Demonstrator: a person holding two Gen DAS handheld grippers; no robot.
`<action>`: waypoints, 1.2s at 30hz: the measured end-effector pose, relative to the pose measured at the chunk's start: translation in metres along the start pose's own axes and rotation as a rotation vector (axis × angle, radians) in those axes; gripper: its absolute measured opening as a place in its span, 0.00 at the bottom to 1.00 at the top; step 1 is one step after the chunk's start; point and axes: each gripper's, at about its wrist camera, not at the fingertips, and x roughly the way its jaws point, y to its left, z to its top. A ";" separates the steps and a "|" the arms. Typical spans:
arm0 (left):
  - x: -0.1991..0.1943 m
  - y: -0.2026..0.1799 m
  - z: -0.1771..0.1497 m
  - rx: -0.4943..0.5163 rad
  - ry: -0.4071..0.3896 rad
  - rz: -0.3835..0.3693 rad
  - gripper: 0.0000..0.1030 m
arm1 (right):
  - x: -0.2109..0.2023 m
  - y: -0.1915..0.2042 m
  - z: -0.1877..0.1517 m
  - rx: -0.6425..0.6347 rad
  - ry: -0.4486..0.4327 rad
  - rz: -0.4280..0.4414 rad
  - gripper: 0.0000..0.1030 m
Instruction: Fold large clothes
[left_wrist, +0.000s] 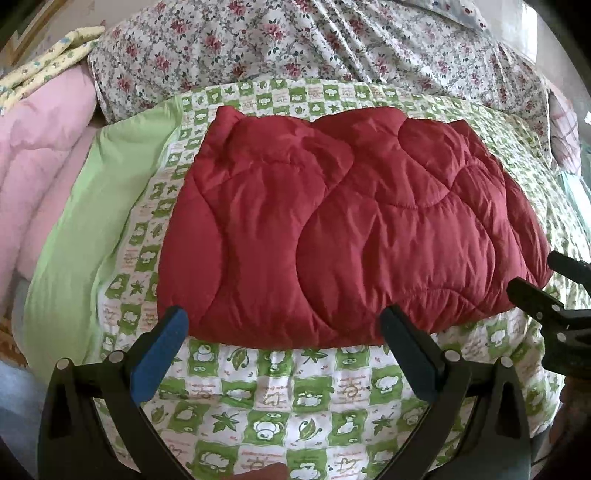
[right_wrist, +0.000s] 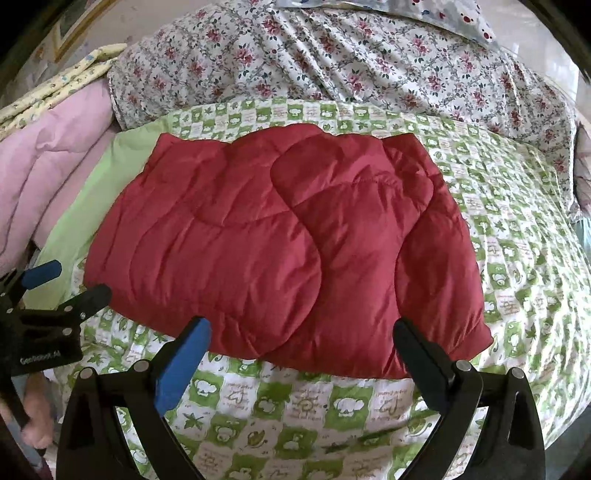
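A dark red quilted padded garment (left_wrist: 351, 229) lies folded into a compact rectangle on the green-and-white patterned bed cover (left_wrist: 280, 406). It also shows in the right wrist view (right_wrist: 280, 243). My left gripper (left_wrist: 284, 321) is open and empty, its fingers just short of the garment's near edge. My right gripper (right_wrist: 301, 334) is open and empty, also at the near edge. The right gripper shows at the right of the left wrist view (left_wrist: 539, 280). The left gripper shows at the left of the right wrist view (right_wrist: 70, 280).
A floral sheet (left_wrist: 314, 48) covers the bed behind the garment. A pink quilt (left_wrist: 40, 158) and a yellow patterned cloth (left_wrist: 48, 62) are piled at the left. A plain green strip (left_wrist: 81, 229) borders the cover. The bed edge falls away at the right (right_wrist: 576, 332).
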 end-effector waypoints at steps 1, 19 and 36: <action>0.001 0.000 0.000 -0.007 0.003 -0.004 1.00 | 0.001 -0.001 0.000 0.003 -0.003 -0.006 0.97; 0.005 -0.001 0.003 -0.031 0.006 -0.016 1.00 | 0.004 0.003 0.000 0.017 -0.013 -0.014 0.97; 0.002 -0.002 0.004 -0.038 -0.003 -0.024 1.00 | 0.005 0.003 0.000 0.018 -0.013 -0.008 0.97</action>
